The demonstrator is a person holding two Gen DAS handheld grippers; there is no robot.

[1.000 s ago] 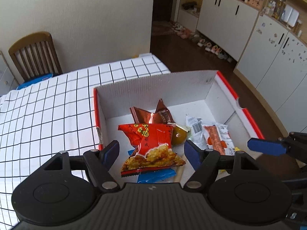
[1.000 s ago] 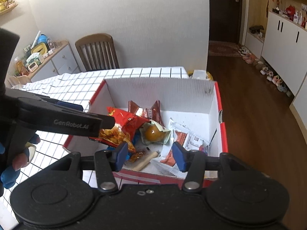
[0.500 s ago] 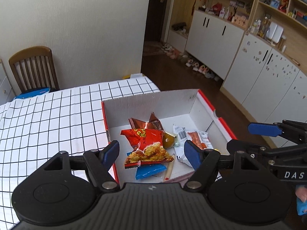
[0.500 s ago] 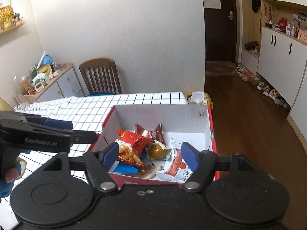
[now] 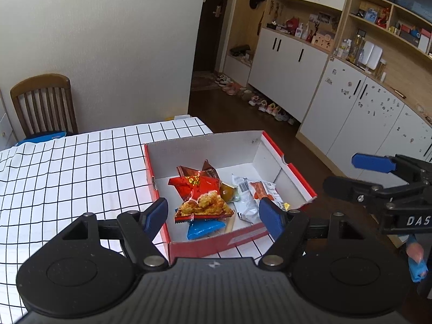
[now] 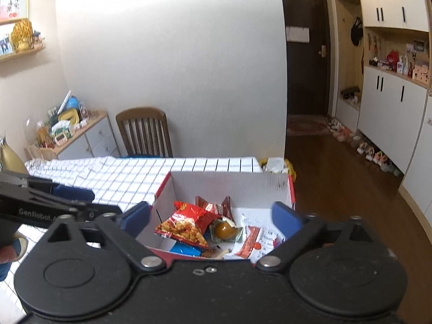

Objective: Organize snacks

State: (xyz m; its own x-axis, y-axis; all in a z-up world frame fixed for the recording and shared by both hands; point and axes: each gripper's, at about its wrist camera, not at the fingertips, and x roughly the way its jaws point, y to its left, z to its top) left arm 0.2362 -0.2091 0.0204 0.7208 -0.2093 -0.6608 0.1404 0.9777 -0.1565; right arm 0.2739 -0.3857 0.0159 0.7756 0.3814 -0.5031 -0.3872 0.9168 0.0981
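Left gripper (image 5: 213, 217) and right gripper (image 6: 212, 217): jaws spread, empty, above the box's near edge. Red cardboard box (image 5: 286, 166) at the table's (image 5: 67, 167) far right corner holds the snack packets (image 5: 202, 197). Only the right view shows the sideboard (image 6: 89, 135).

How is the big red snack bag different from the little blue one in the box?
The red snack bag is bigger and lies on top of the pile, while the blue packet is smaller and tucked partly under it. The red bag shows a picture of golden crunchy pieces; the blue packet looks plain from here. Both are sealed and lie inside the red and white box. Neither tool is touching them.
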